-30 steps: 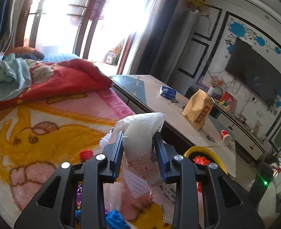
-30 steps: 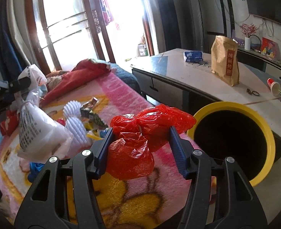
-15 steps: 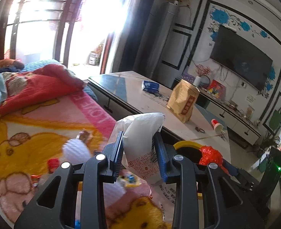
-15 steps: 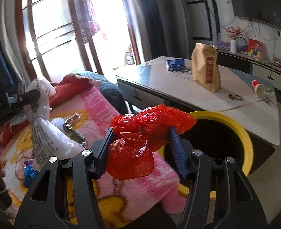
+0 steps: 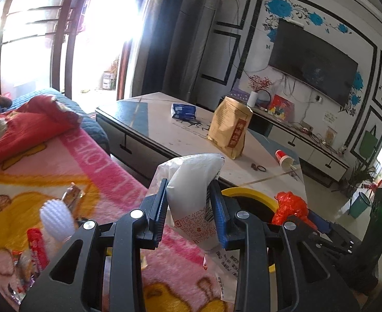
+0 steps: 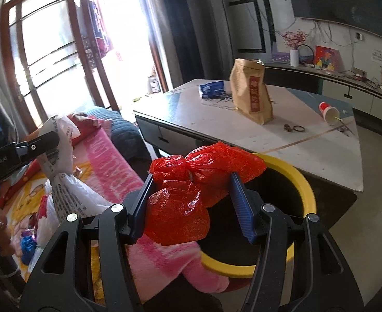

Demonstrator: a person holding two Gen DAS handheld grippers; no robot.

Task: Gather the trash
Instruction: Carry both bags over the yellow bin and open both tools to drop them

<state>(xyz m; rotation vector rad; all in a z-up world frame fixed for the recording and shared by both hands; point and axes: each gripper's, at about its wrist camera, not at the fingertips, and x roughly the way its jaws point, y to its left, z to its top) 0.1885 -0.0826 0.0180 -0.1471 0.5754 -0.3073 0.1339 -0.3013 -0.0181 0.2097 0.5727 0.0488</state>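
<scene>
Holding two bits of trash at once right now, one per hand. My right gripper (image 6: pixel 191 202) has its jaws about halfway apart and clamped on a crumpled red plastic bag (image 6: pixel 188 195), which bulges out above and below the blue pads. Just past it, right under the bag's far end, is the yellow-rimmed bin (image 6: pixel 305 182). Its inside looks plain dark from here, so I can't tell what's in it.

My left gripper (image 5: pixel 191 208) is pinched fairly narrow on a white printed plastic bag (image 5: pixel 193 189); the top pokes up between the pads and the rest hangs down below them. Ahead and a bit to the right of it I can see the same bin's yellow rim (image 5: pixel 250 195), with the red bag over it.

Left of and under both grippers is the pink cartoon blanket (image 5: pixel 92 161) with more junk on it: a white ribbed thing (image 5: pixel 57 221), a red wrapper (image 5: pixel 36 244), a small foil wrapper (image 5: pixel 72 197).

Beyond the bin is the coffee table (image 6: pixel 321 150) with a standing brown paper bag (image 6: pixel 252 93), a blue packet (image 6: pixel 213 88) and a tipped-over red paper cup (image 6: pixel 327 110).
</scene>
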